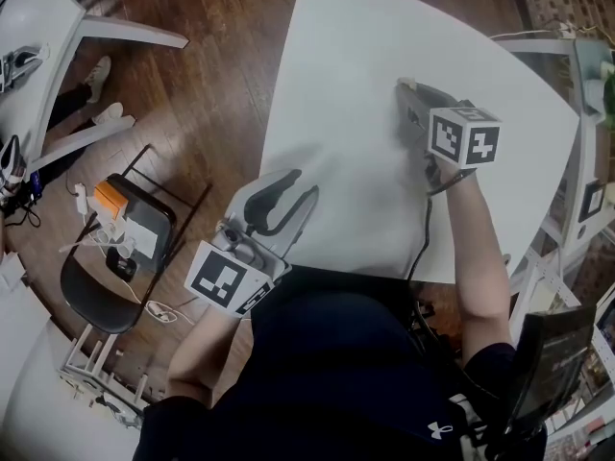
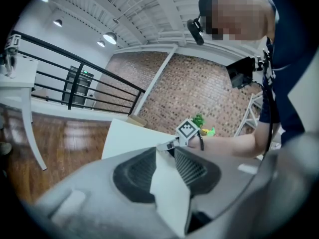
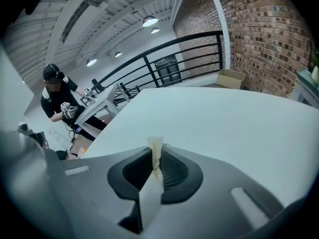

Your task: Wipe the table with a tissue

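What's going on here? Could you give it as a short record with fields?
surface: white table
right gripper: jaws shut on a tissue, over the table
left gripper: jaws apart, nothing between them, at the table's near edge
tissue touching table: cannot tell
beside the table: chair on a wooden floor

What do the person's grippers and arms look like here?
Both the left gripper and right gripper are grey with black ribbed pads and a black-and-white marker cube. A black cable runs from the right one. Short dark sleeves.
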Demonstrator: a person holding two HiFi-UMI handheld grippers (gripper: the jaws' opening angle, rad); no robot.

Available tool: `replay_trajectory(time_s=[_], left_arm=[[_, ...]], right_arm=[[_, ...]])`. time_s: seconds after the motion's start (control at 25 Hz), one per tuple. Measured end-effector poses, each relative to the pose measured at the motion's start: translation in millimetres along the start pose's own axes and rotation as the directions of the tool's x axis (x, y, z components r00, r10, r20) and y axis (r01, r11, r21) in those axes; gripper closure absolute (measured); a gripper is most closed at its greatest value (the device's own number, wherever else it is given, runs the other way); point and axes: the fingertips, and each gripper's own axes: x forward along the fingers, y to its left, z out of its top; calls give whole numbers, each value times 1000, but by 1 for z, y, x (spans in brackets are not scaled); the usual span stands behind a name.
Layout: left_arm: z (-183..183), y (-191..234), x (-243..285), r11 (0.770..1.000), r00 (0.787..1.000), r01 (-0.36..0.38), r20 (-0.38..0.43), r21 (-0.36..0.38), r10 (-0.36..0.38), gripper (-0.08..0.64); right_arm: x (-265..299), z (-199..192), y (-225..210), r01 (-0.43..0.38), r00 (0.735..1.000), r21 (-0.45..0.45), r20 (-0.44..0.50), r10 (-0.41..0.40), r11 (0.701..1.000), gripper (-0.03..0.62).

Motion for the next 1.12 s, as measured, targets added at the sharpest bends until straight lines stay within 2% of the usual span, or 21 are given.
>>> replay_trajectory(time_s=[0.32,0.48,0.6,0.84,0.96,1.12], left_arm=[[1,-17,10,999,1000,30,-8,12,-30,442],[1,-22,8,999,999,36,-5,12,-36,442],[2,-19,1,999,999,32,1,11,-32,442],[6,-11,-15,1000,1000,24,9,19,-24,442],[8,-12,-17,999,999,32,2,35,-33,442],[9,-20,-12,997,998,58,-13,58,-58,442]], right_arm=[[-23,2,-45,97,993,92,52,-102,991,558],[-13,8,-42,94,990,131,94,-107,987,558],[1,15,-21,66,993,110,89,-76,992,558],[22,15,34,11,999,0,42,-11,1000,558],[22,1,37,4,1000,2,23,-4,1000,558],[6,-7,11,51,997,44,55,-53,998,558]])
